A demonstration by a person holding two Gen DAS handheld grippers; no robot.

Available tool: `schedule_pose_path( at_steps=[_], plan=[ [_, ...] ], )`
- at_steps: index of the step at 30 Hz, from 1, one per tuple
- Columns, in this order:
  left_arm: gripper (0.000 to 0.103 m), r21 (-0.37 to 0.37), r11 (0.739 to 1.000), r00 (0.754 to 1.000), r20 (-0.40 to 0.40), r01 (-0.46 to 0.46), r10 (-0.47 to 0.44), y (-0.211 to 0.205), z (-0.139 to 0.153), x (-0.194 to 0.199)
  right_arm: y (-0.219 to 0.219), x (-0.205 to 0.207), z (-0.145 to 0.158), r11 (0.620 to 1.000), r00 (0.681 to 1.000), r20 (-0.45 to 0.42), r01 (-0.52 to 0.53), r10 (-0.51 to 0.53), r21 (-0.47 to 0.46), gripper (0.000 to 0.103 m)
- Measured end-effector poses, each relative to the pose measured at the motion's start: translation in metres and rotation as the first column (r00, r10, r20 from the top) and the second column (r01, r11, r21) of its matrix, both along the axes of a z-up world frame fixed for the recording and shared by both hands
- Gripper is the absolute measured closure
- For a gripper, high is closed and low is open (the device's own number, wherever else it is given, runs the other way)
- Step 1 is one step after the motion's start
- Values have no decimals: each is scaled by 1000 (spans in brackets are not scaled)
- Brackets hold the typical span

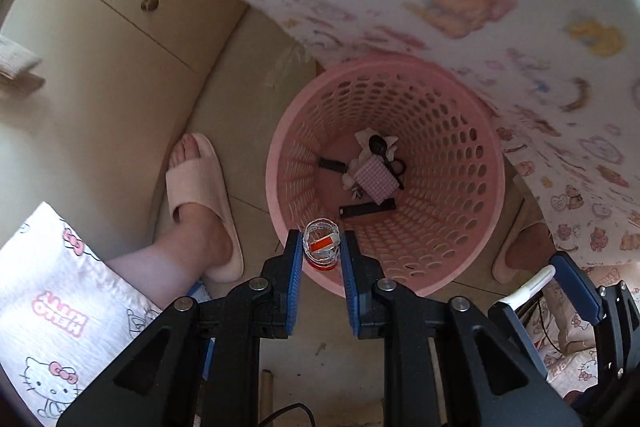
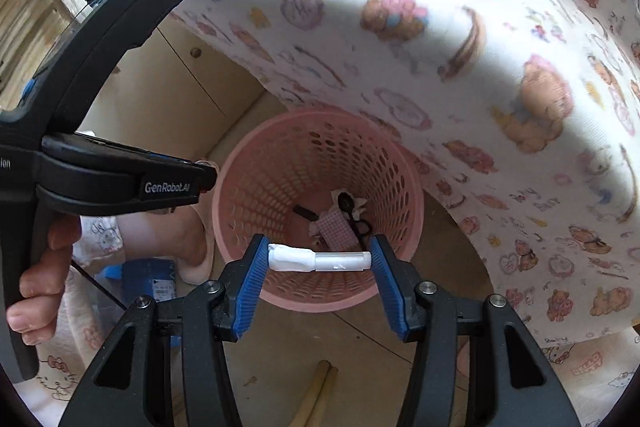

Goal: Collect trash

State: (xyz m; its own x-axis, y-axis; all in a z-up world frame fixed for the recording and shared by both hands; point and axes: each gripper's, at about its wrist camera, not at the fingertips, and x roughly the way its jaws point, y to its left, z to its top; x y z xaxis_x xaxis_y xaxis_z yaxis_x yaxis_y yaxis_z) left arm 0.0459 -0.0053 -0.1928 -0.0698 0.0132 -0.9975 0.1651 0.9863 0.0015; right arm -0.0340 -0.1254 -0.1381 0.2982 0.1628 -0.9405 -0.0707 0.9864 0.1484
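A pink perforated bin point(image 1: 440, 131) stands on the floor under a printed cloth; it also shows in the right wrist view point(image 2: 248, 187). Inside lie a checked pink piece point(image 1: 378, 177), a black spoon point(image 1: 378, 145), crumpled paper and dark bits. My left gripper point(image 1: 321, 247) is shut on a small clear cup with a red label point(image 1: 322, 245), held over the bin's near rim. My right gripper point(image 2: 318, 261) is shut on a white tube point(image 2: 320, 261), held end to end across the jaws over the bin. The right gripper also shows in the left wrist view point(image 1: 560, 279).
A printed cloth point(image 2: 440, 47) hangs over the bin's far side. A foot in a pink slipper point(image 1: 200, 195) stands left of the bin, a second slipper point(image 1: 516, 247) right of it. Cream cabinet point(image 1: 100, 39) at left. Wooden sticks point(image 2: 316, 395) lie on the floor below.
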Motion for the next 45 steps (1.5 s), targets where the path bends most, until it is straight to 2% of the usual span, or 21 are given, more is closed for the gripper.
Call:
schedule_pose_path(
  at_steps=[4,8,10,11,13,14,15,18,20,22,25,29,32,38,42,45],
  plan=[
    [85,-9,1000,1000,-10,4,-4,-1,-5,3,6,3,-7,999,1000,5,-20,20,-27,49],
    [85,-56,998,1000,-14,1,-2,0,-9,5,3,7,-12,999,1000,-2,3,-3,-34,48],
    [85,-55,998,1000,-7,5,-5,-1,-10,6,2,8,-12,1000,1000,-5,8,-8,-29,48],
    [82,-52,999,1000,-3,10,-11,-2,-9,6,2,8,-12,999,1000,-1,8,-8,-32,48],
    [70,-46,999,1000,-2,17,-17,-5,-7,5,4,8,-12,999,1000,11,8,-8,-35,48],
    [58,-44,999,1000,-3,13,-13,-5,-7,5,4,8,-12,999,1000,15,10,-9,-34,48],
    [54,-44,999,1000,-5,2,-3,-5,-7,4,4,8,-12,999,1000,18,14,-13,-33,48],
    [52,-52,999,1000,-17,-6,5,-3,-6,4,2,9,-15,999,1000,-3,23,-23,-30,46],
    [48,-27,1000,1000,-8,1,-1,-4,-5,4,1,10,-15,999,999,-14,31,-31,-21,40],
    [47,-14,1000,1000,1,4,-4,-4,-3,2,-1,11,-18,999,999,-16,38,-39,-21,39],
    [46,-35,999,1000,12,0,0,-2,4,1,-2,11,-18,999,999,-25,44,-44,-24,39],
    [45,-40,999,996,83,16,-13,-4,27,-1,-6,11,-12,998,998,-22,62,-62,-7,37],
    [40,-50,998,987,161,29,-20,-7,52,-3,-7,7,0,995,998,7,68,-67,-72,34],
    [40,-84,995,956,291,61,-34,-6,92,-11,-22,-8,41,994,990,90,109,-107,-10,33],
    [40,-87,994,920,389,74,-34,-4,120,-18,-36,-21,77,988,967,205,154,-149,-5,32],
    [35,-94,992,881,472,85,-31,1,143,-25,-46,-31,100,981,942,283,193,-184,-4,29]
  ],
)
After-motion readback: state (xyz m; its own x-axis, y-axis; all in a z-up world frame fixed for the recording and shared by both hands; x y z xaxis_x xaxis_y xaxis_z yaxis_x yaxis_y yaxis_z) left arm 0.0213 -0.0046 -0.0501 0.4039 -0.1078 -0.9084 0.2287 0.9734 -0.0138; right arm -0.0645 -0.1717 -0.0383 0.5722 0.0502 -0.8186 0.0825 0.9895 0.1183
